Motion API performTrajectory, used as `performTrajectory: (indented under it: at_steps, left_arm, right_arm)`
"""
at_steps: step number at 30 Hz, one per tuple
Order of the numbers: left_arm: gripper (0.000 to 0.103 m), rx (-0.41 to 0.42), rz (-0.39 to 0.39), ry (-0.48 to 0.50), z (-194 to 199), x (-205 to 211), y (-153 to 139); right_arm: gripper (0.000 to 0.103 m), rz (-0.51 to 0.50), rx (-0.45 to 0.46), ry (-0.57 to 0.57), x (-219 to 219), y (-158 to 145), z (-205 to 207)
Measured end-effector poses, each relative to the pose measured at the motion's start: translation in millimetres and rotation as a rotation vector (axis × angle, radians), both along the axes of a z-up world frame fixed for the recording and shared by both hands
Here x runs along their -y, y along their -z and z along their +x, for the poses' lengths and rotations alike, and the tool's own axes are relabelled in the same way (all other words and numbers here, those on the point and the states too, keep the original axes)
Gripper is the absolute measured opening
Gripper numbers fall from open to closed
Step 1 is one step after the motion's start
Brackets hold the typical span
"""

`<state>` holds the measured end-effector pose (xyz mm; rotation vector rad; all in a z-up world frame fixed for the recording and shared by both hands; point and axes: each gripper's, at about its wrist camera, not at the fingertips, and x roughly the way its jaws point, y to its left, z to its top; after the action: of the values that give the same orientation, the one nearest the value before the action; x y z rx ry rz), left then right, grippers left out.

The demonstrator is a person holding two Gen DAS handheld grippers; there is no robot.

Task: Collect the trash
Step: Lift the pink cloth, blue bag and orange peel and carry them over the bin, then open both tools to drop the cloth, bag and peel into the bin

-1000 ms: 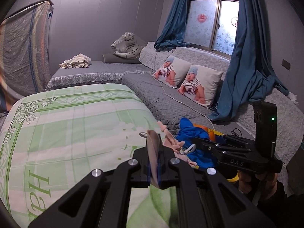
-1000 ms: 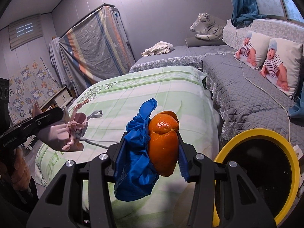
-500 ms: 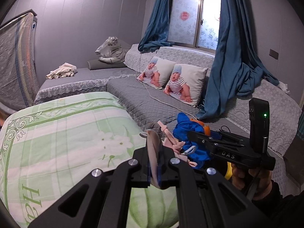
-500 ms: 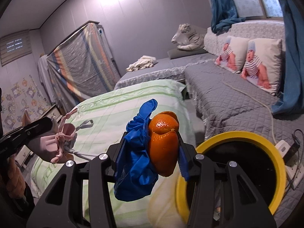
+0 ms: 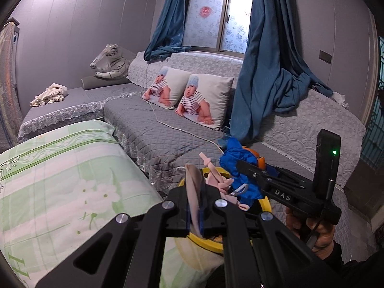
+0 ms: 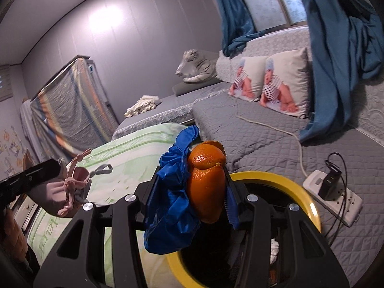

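My right gripper (image 6: 192, 192) is shut on an orange peel (image 6: 207, 184) and a crumpled blue bag (image 6: 172, 211), held right over a yellow-rimmed trash bin (image 6: 300, 192). My left gripper (image 5: 195, 206) is shut on a pink face mask (image 5: 194, 192) with dangling straps, above the near rim of the same bin (image 5: 201, 240). The right gripper (image 5: 240, 165) with its blue bag (image 5: 237, 158) shows in the left wrist view, just right of the mask. The left gripper (image 6: 55, 168) with the mask (image 6: 72, 184) shows at the left of the right wrist view.
A green-and-white bedspread (image 5: 60, 180) lies left of the bin. A grey quilted platform (image 6: 252, 134) holds baby-print pillows (image 5: 201, 100), a white cable and a power strip (image 6: 336, 196). Blue curtains (image 5: 268, 60) hang at the right. A tiger plush (image 5: 110, 62) sits at the back.
Both grippers have swung right, away from the bed, with their loads. The yellow bin now sits directly under them in both views.
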<state>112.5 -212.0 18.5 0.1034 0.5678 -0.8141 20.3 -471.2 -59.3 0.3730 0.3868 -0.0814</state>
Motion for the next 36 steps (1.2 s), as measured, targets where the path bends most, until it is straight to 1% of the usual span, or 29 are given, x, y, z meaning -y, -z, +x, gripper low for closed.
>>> performTrajectory:
  at_steps: [6, 14, 18, 26, 36]
  left_arm:
    - [0.004, -0.025, 0.022, 0.035, 2.9, 26.4, 10.9]
    - [0.004, -0.043, 0.061, 0.067, 1.5, 59.6, 27.2]
    - [0.004, -0.071, 0.081, 0.083, 4.4, 71.5, 37.1]
    - [0.004, -0.105, 0.135, 0.104, 10.5, 94.6, 57.8]
    - [0.004, -0.159, 0.207, 0.117, 20.5, 120.5, 92.5]
  right_arm:
    - [0.044, 0.027, -0.016, 0.069, 27.9, 13.7, -5.7]
    - [0.044, 0.043, -0.055, 0.131, 44.0, 32.9, -6.3]
    - [0.044, 0.058, -0.078, 0.157, 53.2, 44.3, -5.0]
    - [0.045, 0.079, -0.113, 0.173, 65.5, 60.4, -2.4]
    - [0.045, 0.103, -0.159, 0.179, 71.8, 76.0, 2.7]
